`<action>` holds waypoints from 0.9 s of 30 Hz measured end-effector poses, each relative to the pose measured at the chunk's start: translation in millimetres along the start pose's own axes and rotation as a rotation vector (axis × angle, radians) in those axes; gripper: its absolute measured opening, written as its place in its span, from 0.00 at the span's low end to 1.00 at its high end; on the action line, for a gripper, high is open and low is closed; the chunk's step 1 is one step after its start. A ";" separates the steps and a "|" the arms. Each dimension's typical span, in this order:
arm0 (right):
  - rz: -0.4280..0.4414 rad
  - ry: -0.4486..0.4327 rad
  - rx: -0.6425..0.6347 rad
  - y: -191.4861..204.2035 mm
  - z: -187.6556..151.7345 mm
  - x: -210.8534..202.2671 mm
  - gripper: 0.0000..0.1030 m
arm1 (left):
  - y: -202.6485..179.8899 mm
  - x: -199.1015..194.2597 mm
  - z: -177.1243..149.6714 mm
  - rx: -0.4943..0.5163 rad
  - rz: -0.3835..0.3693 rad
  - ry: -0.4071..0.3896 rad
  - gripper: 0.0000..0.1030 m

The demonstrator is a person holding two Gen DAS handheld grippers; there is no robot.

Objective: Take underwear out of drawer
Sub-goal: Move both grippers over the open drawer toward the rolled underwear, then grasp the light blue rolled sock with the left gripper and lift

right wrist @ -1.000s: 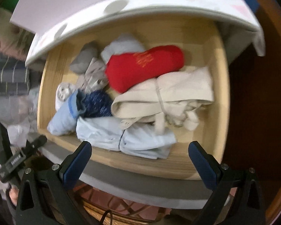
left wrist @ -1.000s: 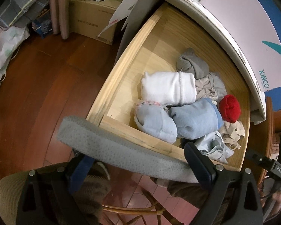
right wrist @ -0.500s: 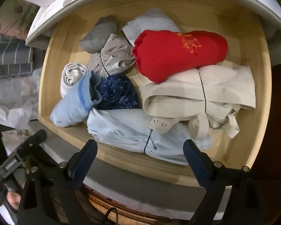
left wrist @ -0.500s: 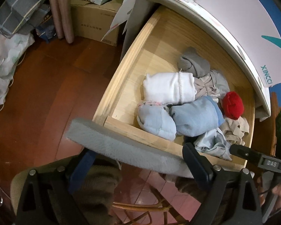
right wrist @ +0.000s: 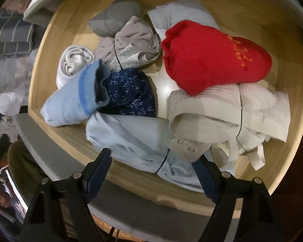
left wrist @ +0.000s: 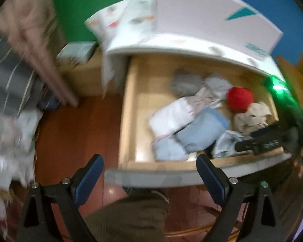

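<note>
Our right claw (right wrist: pixel 151 161) is closing over the pale blue underwear (right wrist: pixel 131 141) in the drawer (right wrist: pixel 293 40), not yet gripping; our left claw (left wrist: pixel 149 167) hangs apart, empty.

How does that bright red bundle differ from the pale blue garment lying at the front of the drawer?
The red bundle is thick and plump, with orange stitching on it; the pale blue garment is thin, plain and lies flat and loosely folded. The red bundle rests on top of a beige garment, farther back; the pale blue one lies partly under that beige garment, against the drawer's front wall, between the closing right tongs. Both are soft cloth lying in the same wooden drawer.
</note>
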State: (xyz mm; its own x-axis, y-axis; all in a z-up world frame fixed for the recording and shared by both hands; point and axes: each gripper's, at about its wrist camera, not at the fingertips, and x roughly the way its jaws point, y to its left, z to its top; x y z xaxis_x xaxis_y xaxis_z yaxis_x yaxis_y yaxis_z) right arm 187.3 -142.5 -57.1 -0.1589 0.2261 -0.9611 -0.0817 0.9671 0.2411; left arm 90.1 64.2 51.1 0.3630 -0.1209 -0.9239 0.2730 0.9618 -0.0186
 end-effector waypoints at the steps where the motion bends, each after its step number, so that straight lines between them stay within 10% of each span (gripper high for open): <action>1: -0.006 0.013 0.004 -0.6 2.7 4.3 0.76 | -1.4 1.3 2.5 0.016 -0.013 -0.002 0.92; 14: -0.095 0.082 -0.027 13.2 14.0 47.9 0.92 | -36.2 55.0 27.1 0.226 -0.122 0.080 0.92; 27: -0.095 0.068 0.048 -22.6 1.3 48.3 0.65 | -58.5 88.7 30.1 0.289 -0.091 0.162 0.93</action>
State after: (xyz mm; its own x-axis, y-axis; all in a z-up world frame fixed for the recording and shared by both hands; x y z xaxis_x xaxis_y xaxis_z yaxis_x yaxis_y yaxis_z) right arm 182.7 -153.3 -109.1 -0.2196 0.1261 -0.9674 -0.0529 0.9886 0.1409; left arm 133.2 -10.2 -18.3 0.1860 -0.1400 -0.9725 0.5476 0.8366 -0.0157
